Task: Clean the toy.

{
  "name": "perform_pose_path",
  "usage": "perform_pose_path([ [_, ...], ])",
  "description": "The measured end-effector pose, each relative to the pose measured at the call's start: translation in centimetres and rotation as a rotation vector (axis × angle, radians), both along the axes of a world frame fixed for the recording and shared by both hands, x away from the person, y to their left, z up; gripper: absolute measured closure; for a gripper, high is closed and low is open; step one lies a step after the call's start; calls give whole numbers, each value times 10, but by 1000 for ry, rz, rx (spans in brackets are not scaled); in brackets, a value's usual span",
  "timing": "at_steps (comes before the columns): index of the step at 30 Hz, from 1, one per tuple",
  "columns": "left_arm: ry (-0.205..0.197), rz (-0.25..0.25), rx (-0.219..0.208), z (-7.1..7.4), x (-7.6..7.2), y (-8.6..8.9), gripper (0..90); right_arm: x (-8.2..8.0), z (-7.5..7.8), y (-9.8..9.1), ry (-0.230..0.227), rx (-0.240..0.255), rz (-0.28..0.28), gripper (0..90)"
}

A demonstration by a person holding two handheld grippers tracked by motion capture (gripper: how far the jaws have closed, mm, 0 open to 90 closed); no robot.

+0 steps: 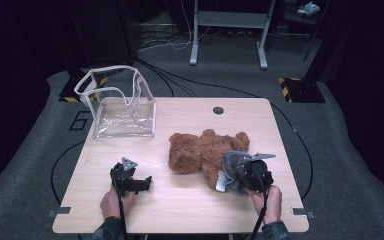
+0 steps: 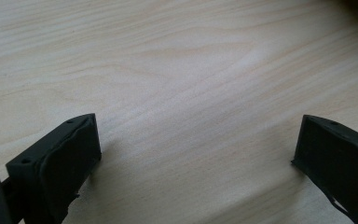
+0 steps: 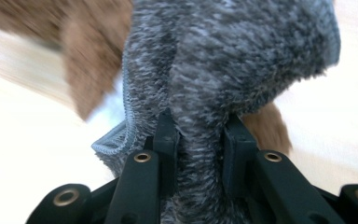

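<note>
A brown teddy bear (image 1: 200, 150) lies in the middle of the wooden table (image 1: 190, 210). A grey knitted cloth (image 1: 232, 167) rests over its near right side. My right gripper (image 1: 247, 172) is shut on that cloth; in the right gripper view the grey cloth (image 3: 223, 74) is pinched between the two black jaws, with the bear's brown fur (image 3: 93, 70) behind it. My left gripper (image 1: 140, 182) rests low over the table at the near left, open, with nothing between its fingers (image 2: 70, 154).
A clear plastic bag (image 1: 122, 102) with a white rim stands open at the table's far left corner. A round cable hole (image 1: 218, 110) sits near the far edge. Cables run across the grey floor beyond the table.
</note>
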State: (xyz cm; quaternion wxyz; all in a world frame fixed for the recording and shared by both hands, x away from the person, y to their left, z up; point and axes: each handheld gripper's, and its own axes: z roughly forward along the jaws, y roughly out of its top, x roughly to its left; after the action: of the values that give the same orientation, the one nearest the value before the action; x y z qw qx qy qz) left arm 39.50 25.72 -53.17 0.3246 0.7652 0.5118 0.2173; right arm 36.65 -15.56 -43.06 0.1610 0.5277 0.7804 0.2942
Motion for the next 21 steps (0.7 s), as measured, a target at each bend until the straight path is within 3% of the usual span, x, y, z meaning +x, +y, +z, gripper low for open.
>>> perform_pose_path([
  [4,-1,0,0,0,0,0,0,10,12,13,-58,-5,19,715],
  [7,0,1,1,0,0,0,0,21,13,21,-94,15,18,714],
  [9,0,0,1,0,0,0,0,29,8,27,-88,34,28,715],
  [11,0,0,0,0,0,0,0,33,2,35,-61,15,20,717],
  [13,0,0,0,0,0,0,0,35,-2,37,-63,4,29,718],
  [15,0,0,0,0,0,0,0,34,-5,37,-50,14,18,719],
  [19,-1,4,-1,0,0,0,0,30,-17,39,-3,-32,33,719],
  [21,0,3,-1,0,0,0,1,29,-24,39,21,-29,28,720],
])
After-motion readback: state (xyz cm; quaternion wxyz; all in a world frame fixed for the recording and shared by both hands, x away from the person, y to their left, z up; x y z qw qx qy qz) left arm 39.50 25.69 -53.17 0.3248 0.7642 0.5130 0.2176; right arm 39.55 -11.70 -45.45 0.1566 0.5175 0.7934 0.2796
